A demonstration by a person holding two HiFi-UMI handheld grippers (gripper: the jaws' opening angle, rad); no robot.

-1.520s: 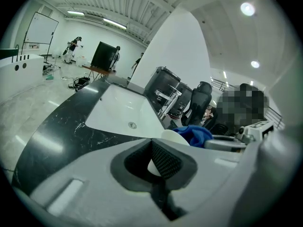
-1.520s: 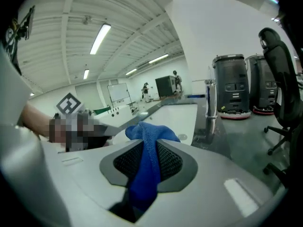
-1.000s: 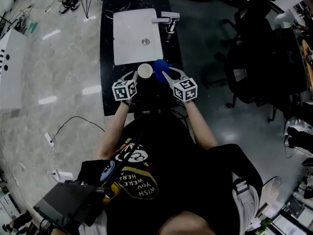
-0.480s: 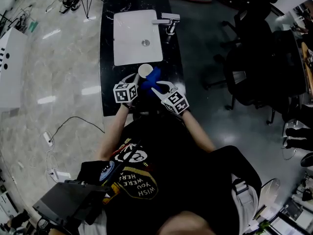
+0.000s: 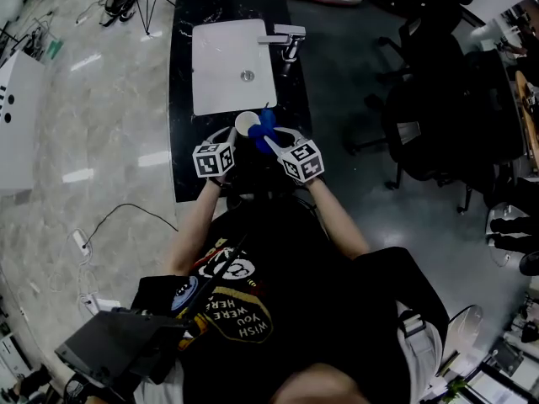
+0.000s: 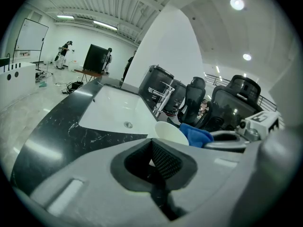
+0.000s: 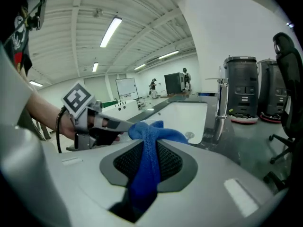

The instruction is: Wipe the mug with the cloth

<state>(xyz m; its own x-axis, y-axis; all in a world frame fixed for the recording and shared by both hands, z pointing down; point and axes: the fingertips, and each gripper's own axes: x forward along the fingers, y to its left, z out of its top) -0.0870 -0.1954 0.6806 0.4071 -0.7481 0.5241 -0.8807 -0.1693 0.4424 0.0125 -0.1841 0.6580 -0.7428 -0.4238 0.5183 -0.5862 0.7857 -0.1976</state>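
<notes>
A white mug [image 5: 247, 124] is held above the near end of the black counter [image 5: 183, 99]. My left gripper [image 5: 233, 135] is shut on the mug, whose round white rim [image 6: 168, 133] shows just beyond the jaws in the left gripper view. My right gripper [image 5: 269, 142] is shut on a blue cloth [image 5: 263, 127], and the cloth's free end lies against the mug's right side. In the right gripper view the cloth [image 7: 147, 164] runs between the black pads and bunches out in front. The mug itself is hidden there behind the cloth.
A white sink basin [image 5: 223, 66] with a chrome faucet [image 5: 286, 39] is set in the counter beyond the mug. Black office chairs [image 5: 438, 99] stand on the right. A pale floor [image 5: 93, 124] with cables lies to the left.
My right gripper swung down and back from the mug's right side, then came up again, bringing the blue cloth against the mug. The left gripper and mug barely moved.
</notes>
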